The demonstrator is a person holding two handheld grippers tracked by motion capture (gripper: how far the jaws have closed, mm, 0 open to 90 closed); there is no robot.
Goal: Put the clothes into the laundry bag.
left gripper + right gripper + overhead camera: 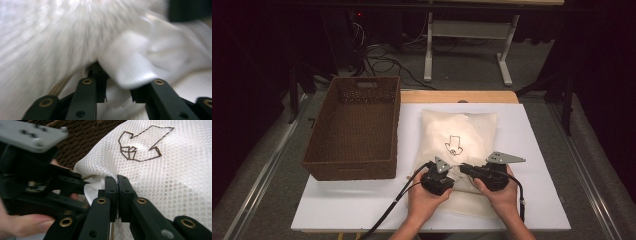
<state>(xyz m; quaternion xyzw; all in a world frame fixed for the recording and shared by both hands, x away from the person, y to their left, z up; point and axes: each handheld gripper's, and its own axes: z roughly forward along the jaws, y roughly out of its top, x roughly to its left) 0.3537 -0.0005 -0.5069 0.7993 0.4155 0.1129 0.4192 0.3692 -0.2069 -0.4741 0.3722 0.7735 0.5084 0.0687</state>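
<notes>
My left gripper view is blurred: white mesh smears across it, and I can't trace where the bag's edge runs. From the high view my own hands and the gripper bodies cover the near end of the mesh laundry bag [457, 135], so the fingertips are hidden there. The bag's near corners are cut off under my wrists.

My right gripper [117, 185] has its fingers pressed together, pinching the edge of the mesh, with a fold of white cloth [91, 188] showing just beside them inside the bag's mouth. My left gripper [117, 80] stands a little apart; a fold of white cloth lies between its fingers, but I can't tell through the blur whether the pads press on it. In the right gripper view that left gripper sits just to the side of mine, near the same edge.

The bag lies flat on the white table [362, 200], just to the right of the brown wicker basket [354, 130]. Its long axis runs away from me, the opening toward my hands, and the stitched arrow-like emblem [454, 145] sits near its middle.
</notes>
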